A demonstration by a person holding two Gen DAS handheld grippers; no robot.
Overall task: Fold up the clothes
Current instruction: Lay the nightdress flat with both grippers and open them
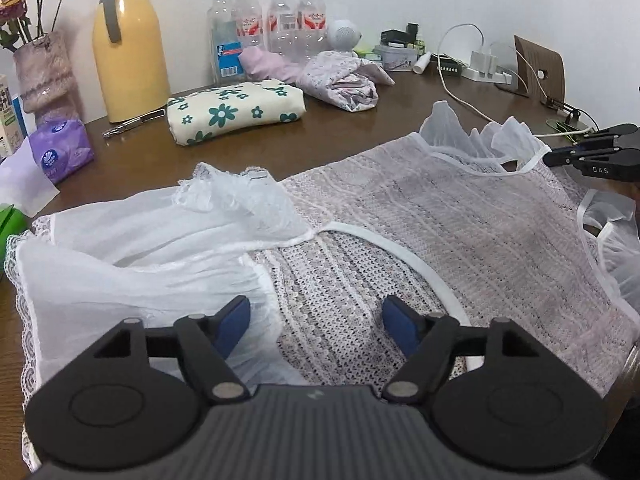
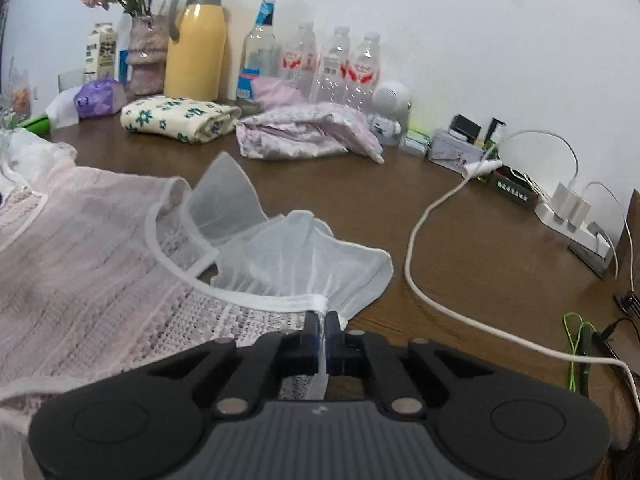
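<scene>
**Lace top pinched at one shoulder, other claw open above it**

Left wrist view: the left gripper (image 1: 316, 326) hangs with its blue pads spread wide apart and nothing between them, just above the lace top (image 1: 460, 232), which lies spread on the brown table (image 1: 340, 136). One sheer sleeve (image 1: 140, 248) is turned in over the top's body. At the top's far shoulder the right gripper (image 1: 592, 156) reaches in from the side. Beyond the top sit a folded floral cloth (image 1: 236, 112) and a crumpled lilac garment (image 1: 344, 84).

Right wrist view: the right gripper (image 2: 322, 330) is closed on the top's white trim, at the shoulder where the sheer ruffle (image 2: 296, 256) fans out. A white cable (image 2: 424, 248) runs just beside that ruffle.

Risks, as I judge them: the pinch holds only narrow trim, so a hard pull could slip it free or strain the seam. Lifting one shoulder alone, with the left claw holding nothing, could drag the whole top and undo the turned-in sleeve. A wide sweep from the ruffle could snag the cable.
</scene>
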